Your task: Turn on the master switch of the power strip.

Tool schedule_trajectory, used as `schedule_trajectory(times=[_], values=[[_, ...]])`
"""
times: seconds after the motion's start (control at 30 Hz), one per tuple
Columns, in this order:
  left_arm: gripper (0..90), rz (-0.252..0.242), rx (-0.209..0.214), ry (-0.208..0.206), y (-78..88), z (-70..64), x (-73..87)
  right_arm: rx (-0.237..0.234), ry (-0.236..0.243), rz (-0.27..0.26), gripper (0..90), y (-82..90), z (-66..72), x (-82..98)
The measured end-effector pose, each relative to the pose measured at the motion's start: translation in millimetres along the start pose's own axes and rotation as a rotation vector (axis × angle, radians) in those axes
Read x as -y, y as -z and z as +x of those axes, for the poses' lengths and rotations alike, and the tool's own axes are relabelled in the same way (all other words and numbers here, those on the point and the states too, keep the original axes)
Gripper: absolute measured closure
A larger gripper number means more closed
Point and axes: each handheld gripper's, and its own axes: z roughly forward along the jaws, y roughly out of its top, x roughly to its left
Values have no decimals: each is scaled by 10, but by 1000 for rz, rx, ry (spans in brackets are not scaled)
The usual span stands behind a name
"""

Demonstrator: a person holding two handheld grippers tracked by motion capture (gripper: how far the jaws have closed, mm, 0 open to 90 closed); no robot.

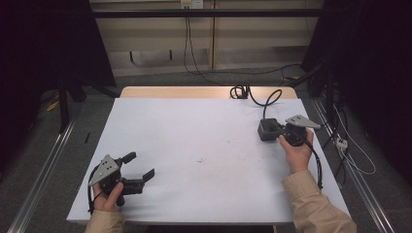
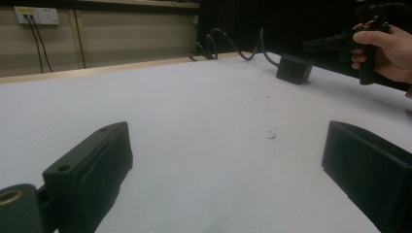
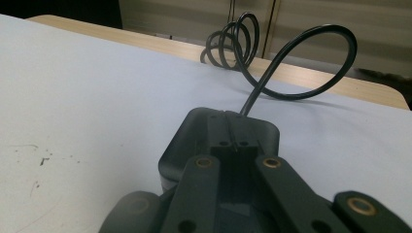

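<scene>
My left gripper (image 1: 142,164) lies low at the near left of the white sheet (image 1: 194,126), held in a hand, jaws wide open with only bare sheet between them (image 2: 228,160). At the right, a hand holds my right gripper (image 1: 278,130) with its jaws shut together (image 3: 233,143). Its tips sit on top of a black adapter block (image 1: 266,130) (image 3: 177,145), close to where the block's cable comes out. Whether they pinch anything I cannot tell. In the left gripper view the block (image 2: 293,68) shows far off under the right gripper (image 2: 311,47).
The block's black cable (image 1: 270,97) loops toward the far edge and ends in a coil (image 1: 239,91) (image 3: 232,41) on the bare wooden strip (image 1: 194,92). Small dark marks (image 1: 201,160) dot the sheet's middle. Metal rails (image 1: 43,165) run along both sides of the table.
</scene>
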Motion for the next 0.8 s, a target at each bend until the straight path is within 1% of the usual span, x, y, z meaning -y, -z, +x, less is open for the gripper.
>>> schedule_trajectory(times=[0.13,0.23,0.3,0.37,0.4,0.47,0.63,0.8], values=[[38,0,0,0,1,-3,0,1,15,0,900,-5,6,5],[38,-1,-2,1,4,-4,0,-8,7,-1,900,-6,-7,14],[38,-1,-1,1,6,-6,0,-6,22,-2,900,-7,-4,17],[38,0,-3,0,10,-4,-1,6,47,0,900,-11,11,16],[38,-1,-3,1,12,-5,-1,10,50,1,900,-13,13,17],[38,-1,-5,2,14,-5,0,4,32,-1,900,-18,-3,20],[38,-1,-7,5,16,-8,3,-16,8,-3,900,-19,-32,29],[38,-2,-4,4,12,-12,1,-15,10,-1,900,-21,-30,30]])
